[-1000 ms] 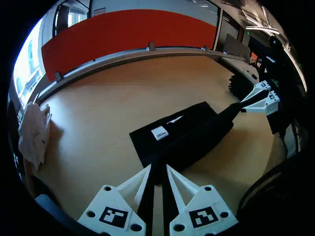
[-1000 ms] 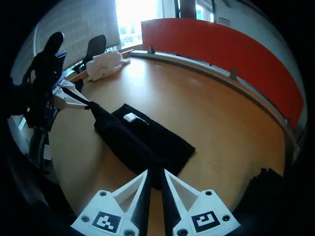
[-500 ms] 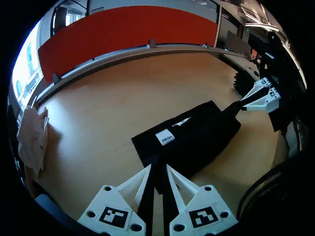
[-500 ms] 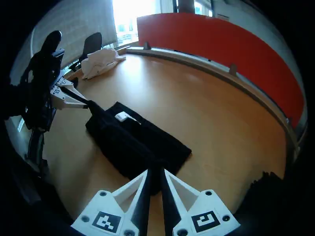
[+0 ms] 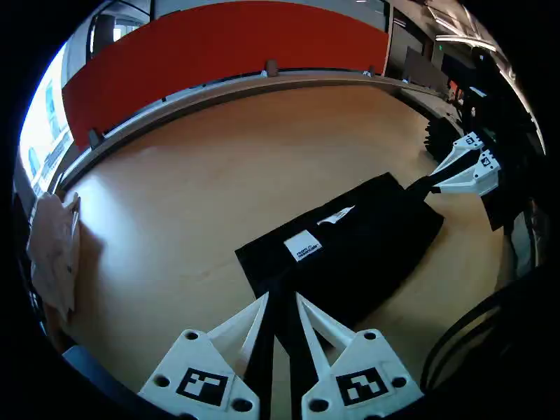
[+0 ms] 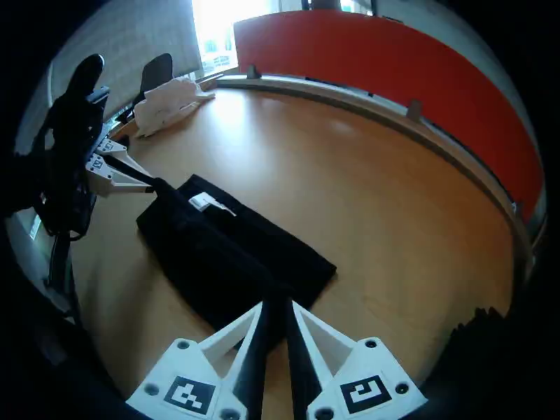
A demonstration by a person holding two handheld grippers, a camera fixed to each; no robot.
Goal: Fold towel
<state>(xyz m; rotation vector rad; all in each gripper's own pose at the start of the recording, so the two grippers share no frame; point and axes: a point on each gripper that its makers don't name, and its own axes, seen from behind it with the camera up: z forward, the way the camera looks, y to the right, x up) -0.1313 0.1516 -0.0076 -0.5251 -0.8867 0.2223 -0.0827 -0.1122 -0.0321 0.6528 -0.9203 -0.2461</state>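
Here, one wooden table (image 5: 210,175) runs wide and open ahead of both tools, to a red screen (image 5: 210,49) along its far edge. One black towel (image 5: 357,238) stretches between two grippers — the left gripper (image 5: 281,308) and right gripper (image 6: 274,311), each clamped tight on a corner — with one white label (image 5: 303,246) face up.

The towel (image 5: 364,238) is black with a white label (image 5: 303,246), the table (image 5: 210,175) tan wood, the partition (image 5: 210,49) red.
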